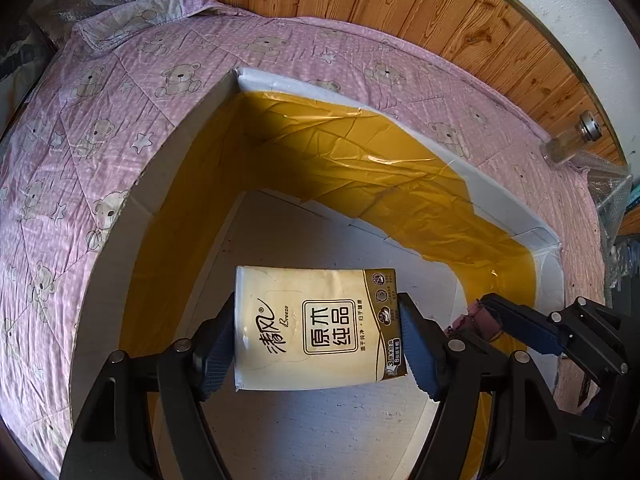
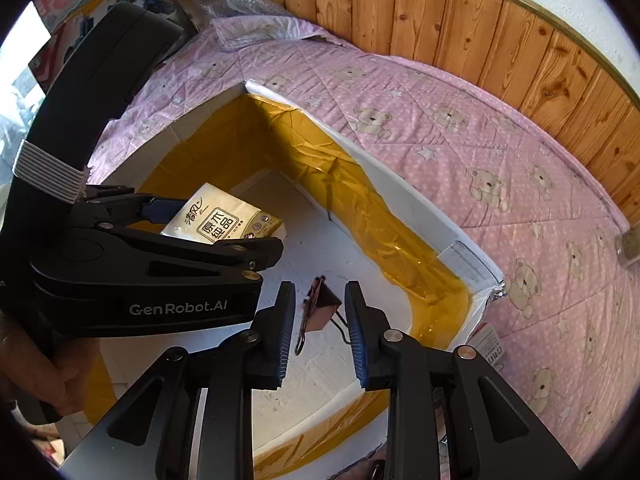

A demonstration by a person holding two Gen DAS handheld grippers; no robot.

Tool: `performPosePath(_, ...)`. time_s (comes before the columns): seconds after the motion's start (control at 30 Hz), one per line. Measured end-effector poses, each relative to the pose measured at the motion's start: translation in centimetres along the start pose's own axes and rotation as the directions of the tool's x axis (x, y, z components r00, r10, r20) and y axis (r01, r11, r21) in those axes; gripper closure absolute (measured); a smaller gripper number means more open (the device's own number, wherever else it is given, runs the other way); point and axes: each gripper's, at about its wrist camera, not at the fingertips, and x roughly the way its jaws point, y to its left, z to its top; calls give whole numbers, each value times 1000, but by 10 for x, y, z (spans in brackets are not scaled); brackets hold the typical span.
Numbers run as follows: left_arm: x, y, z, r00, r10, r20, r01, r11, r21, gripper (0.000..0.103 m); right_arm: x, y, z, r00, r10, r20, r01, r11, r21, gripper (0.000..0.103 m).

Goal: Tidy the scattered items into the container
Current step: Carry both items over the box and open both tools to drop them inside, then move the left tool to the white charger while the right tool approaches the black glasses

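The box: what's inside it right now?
Over the box floor, the left tool holds a tissue pack and the right tool has a binder clip between its open fingers. The floor beneath them is hidden.

I see a pink quilt [image 1: 168,128] printed with bears and stars spread below a wood-panelled wall [image 1: 400,0]. Far right, a glass jar [image 1: 570,142] lies tipped beside crumpled bubble wrap [image 1: 608,188].

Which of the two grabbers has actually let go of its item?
The right gripper: its fingers stand apart around the binder clip, not pinching it. The left gripper squeezes the tissue pack over the box.
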Motion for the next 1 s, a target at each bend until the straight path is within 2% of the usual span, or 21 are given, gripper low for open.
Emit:
performPosePath(0.27,4,5,-4,999,34,-8,-34,999,20,27,-4,-1,-5,1000,8,5,-8,1000,28,67)
performPosePath(0.43,-1,6,-6,1000,27,-3,-26,999,39,26,-13,1,-13,999,32,5,-32,998,49,66)
performPosePath(0.67,-20,0,-12,999,36,28,-37,998,55,26,-29,7,-26,998,55,19,-56,996,71,66)
performPosePath(1.0,-64,-17,-46,996,23,82,-31,994,103,26,-65,25,-53,995,76,57,-81,993,90,65)
